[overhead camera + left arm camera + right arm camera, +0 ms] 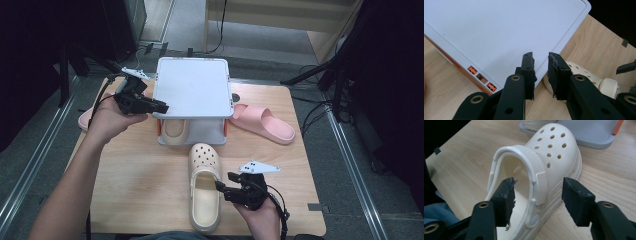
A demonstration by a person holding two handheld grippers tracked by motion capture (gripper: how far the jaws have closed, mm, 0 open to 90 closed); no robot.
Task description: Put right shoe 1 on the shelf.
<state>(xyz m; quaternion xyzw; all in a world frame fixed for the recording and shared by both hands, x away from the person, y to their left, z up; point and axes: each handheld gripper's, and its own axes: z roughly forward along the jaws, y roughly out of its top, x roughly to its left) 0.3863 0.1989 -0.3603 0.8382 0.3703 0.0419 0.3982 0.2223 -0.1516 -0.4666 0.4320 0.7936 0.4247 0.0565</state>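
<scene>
Right gripper (537,192) jaws spread around the cream clog's (204,185) side wall — best centred before squeezing; left gripper (541,65) jaws narrowly parted, empty.

Your left gripper (159,106) was raised at the far left, its jaws a narrow gap apart with nothing between them. Your right gripper (220,187) sat low near you, pointing left, its jaws spread wide, pads pressing on nothing.
</scene>
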